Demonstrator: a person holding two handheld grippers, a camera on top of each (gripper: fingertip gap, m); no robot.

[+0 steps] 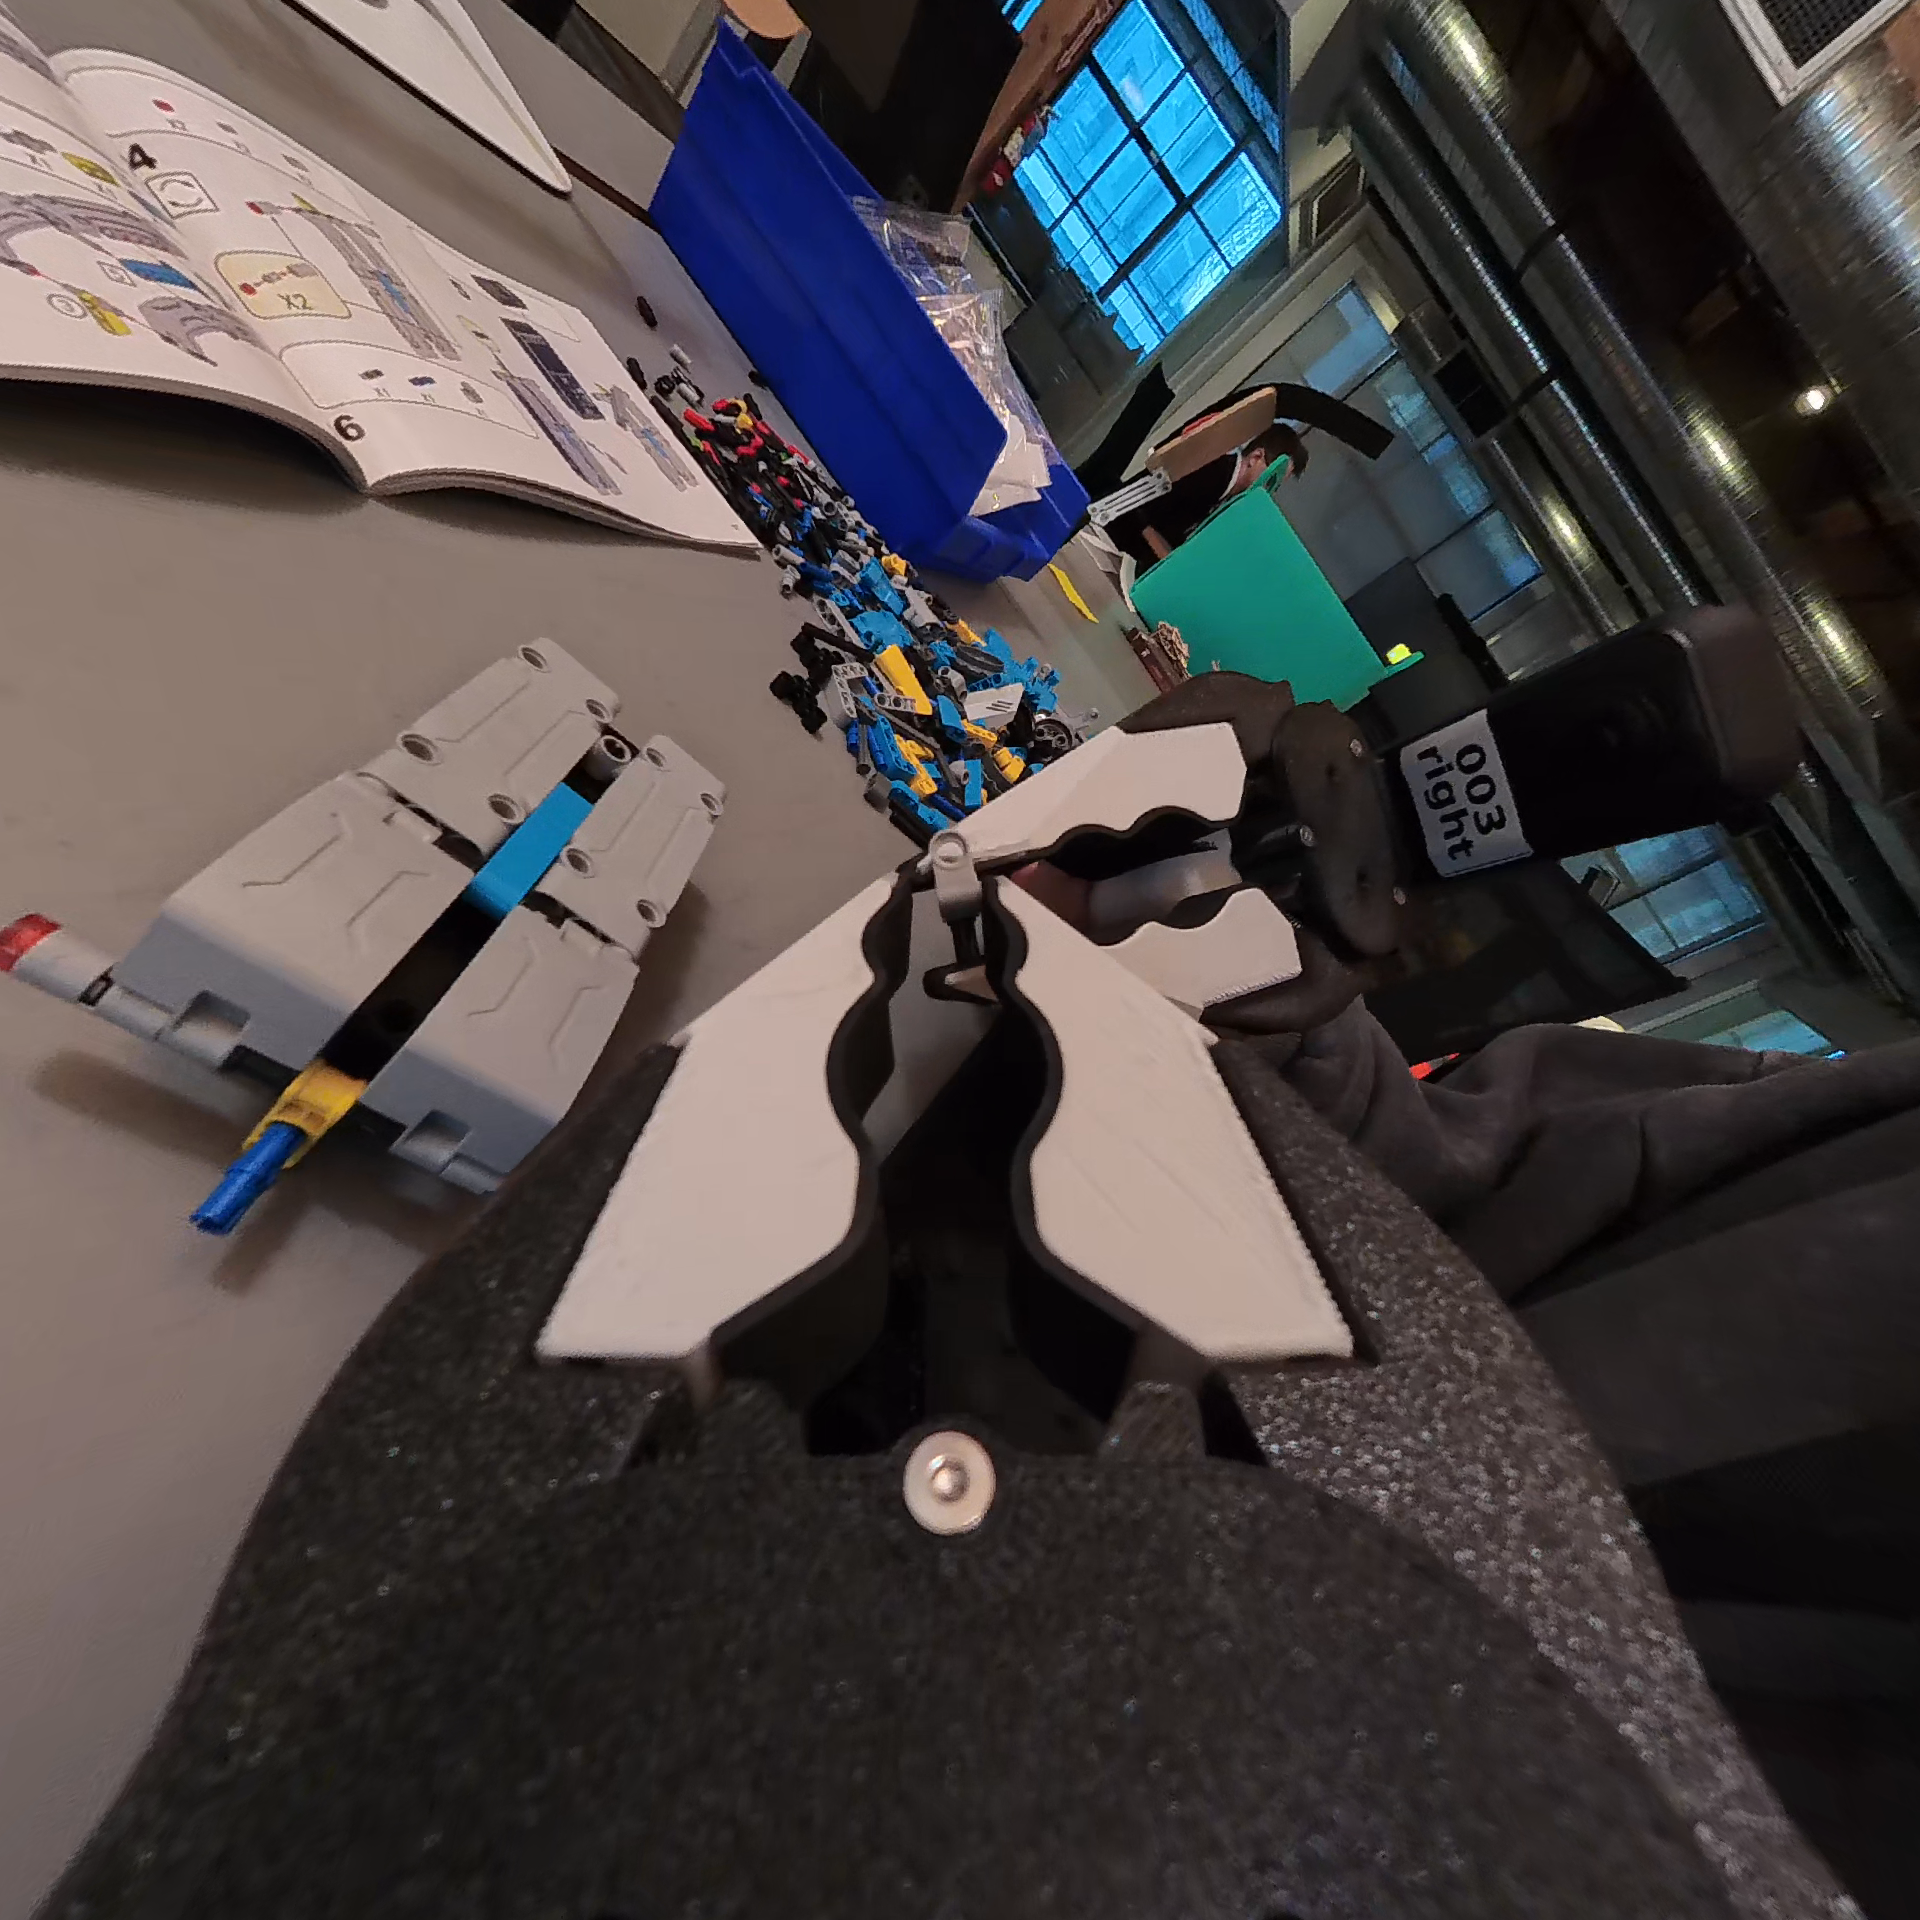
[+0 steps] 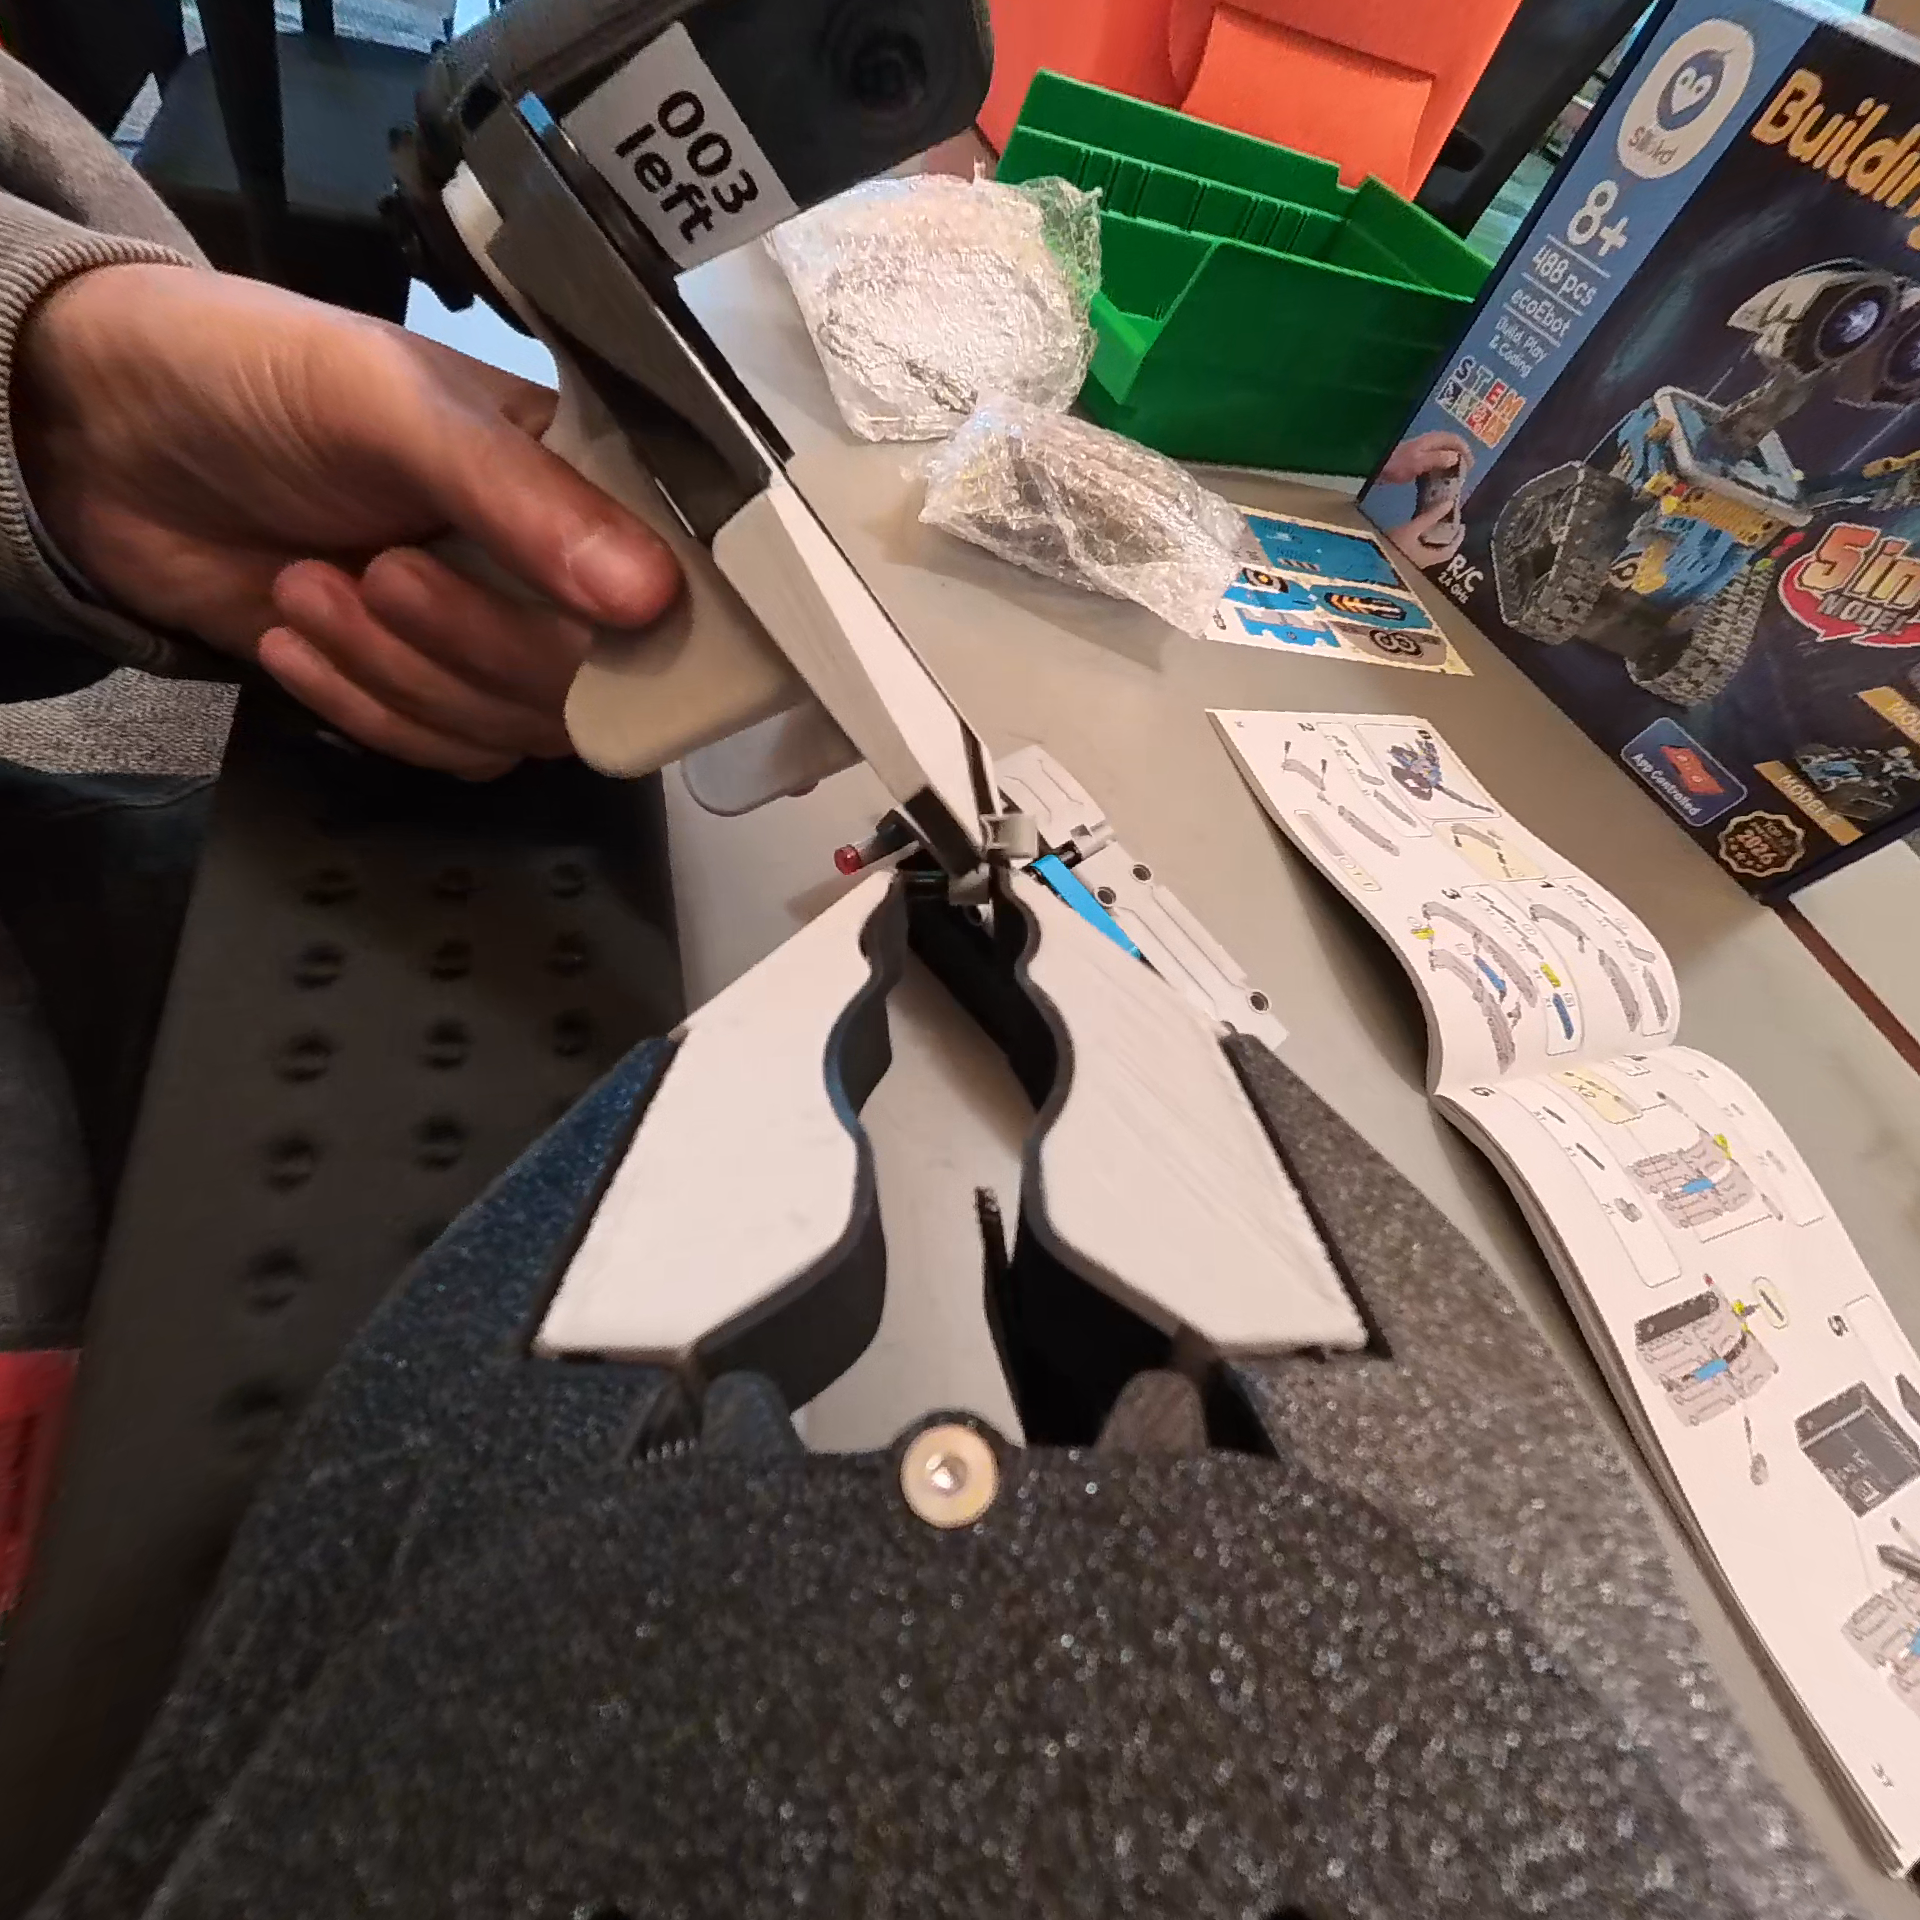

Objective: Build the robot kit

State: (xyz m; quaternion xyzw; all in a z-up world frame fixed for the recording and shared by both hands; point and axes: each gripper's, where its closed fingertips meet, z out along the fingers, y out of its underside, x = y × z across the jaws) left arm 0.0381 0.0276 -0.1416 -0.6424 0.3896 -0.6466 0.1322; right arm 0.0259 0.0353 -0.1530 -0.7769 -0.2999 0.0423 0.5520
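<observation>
Grey connector piece (image 1: 951, 873) pinched at the fingertips of the left gripper (image 1: 948, 883), closed on it; right gripper (image 2: 961, 873) tips meet the same piece, also clamped, likely steadying it. Grey panel assembly (image 1: 416, 925) lies on the table (image 1: 156, 644) just beside.

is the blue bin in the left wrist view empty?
No, the blue bin holds clear plastic bags that stick up above its rim.
</observation>
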